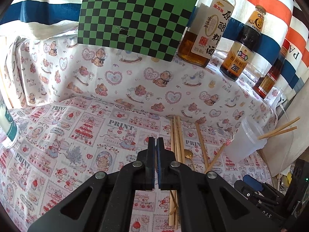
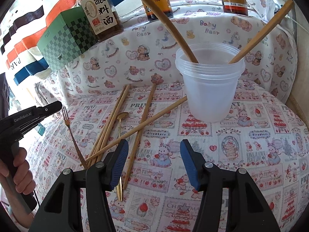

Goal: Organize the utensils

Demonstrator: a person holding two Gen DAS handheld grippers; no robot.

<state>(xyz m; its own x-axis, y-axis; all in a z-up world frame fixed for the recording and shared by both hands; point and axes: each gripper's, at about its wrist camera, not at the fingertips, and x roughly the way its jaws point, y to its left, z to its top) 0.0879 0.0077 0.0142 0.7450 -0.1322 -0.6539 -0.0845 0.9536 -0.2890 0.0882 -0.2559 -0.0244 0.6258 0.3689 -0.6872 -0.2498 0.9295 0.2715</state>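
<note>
Chopsticks [image 2: 115, 123] beside cup [image 2: 209, 89] — cloth [image 2: 251, 145] rightward

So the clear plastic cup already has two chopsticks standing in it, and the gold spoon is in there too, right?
Not quite. The clear plastic cup does hold two chopsticks, but the gold spoon is not in it. The right wrist view shows it lying on the tablecloth among the loose chopsticks, left of the cup.

green checkered box [image 1: 133, 23], cooking wine bottle [image 1: 204, 32], dark sauce bottle [image 1: 241, 46], printed tablecloth [image 2: 241, 145], striped cloth [image 1: 270, 9]
</note>
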